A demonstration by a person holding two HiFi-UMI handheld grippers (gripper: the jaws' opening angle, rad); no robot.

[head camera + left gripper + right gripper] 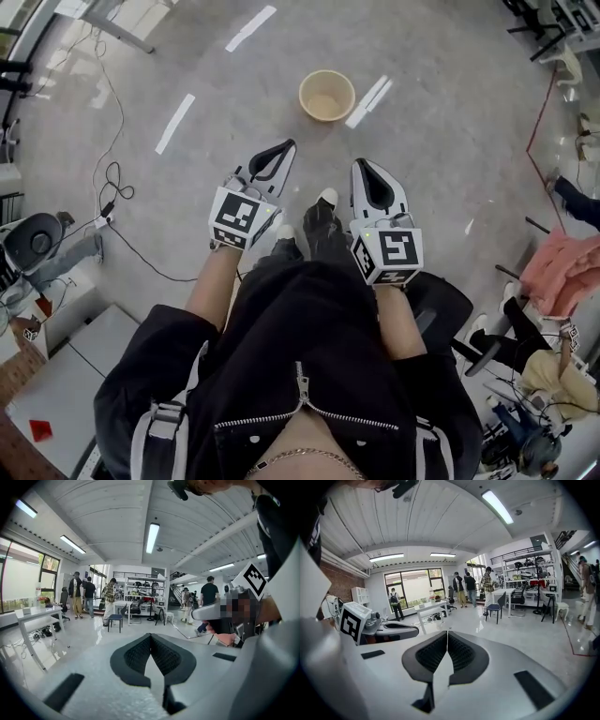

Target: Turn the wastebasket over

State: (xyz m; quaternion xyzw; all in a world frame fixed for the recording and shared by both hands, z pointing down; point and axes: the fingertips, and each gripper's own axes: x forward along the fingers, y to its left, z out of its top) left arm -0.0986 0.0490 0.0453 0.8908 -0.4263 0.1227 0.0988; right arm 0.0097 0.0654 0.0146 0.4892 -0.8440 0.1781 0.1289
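Glossy grey floor [441, 75] bears an upright beige wastebasket [326, 96]; left claw [284, 146] and right claw [362, 166] pinched together, empty.

Upright wastebasket [326, 96] on floor [441, 103], beyond left gripper [285, 147] and right gripper [362, 166].

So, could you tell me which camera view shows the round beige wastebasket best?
The head view: the round beige wastebasket stands upright, mouth up, on the grey floor, in full sight. Both gripper views look across the room and show none of it.
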